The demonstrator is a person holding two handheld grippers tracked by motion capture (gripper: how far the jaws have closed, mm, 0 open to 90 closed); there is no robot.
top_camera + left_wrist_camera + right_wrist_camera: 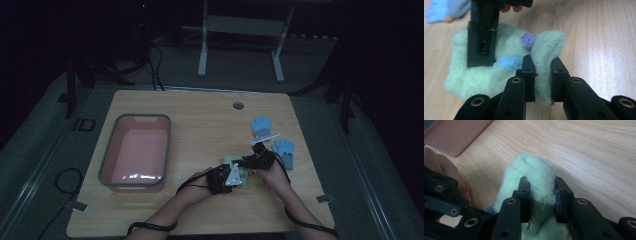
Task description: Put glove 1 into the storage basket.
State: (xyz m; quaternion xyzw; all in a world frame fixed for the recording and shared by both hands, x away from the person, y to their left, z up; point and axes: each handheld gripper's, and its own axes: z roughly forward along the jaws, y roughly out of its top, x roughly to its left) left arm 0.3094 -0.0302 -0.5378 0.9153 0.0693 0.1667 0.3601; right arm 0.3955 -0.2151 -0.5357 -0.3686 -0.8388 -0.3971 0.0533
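Your left tongs (543, 80) pinch a raised fold of the pale green fuzzy sock (499, 72) lying on the desk (604, 37); your right tongs (541, 200) are clamped on another bunched part of it, beside the pink tub (135, 150).

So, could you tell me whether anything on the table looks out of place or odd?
Nothing stands out: the green fuzzy sock is simply bunched between both grippers, and two blue socks lie beside the pink bin.

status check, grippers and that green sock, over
Left gripper and right gripper both shut on fuzzy pale-green sock. Sock on wooden table. Nothing in the way.
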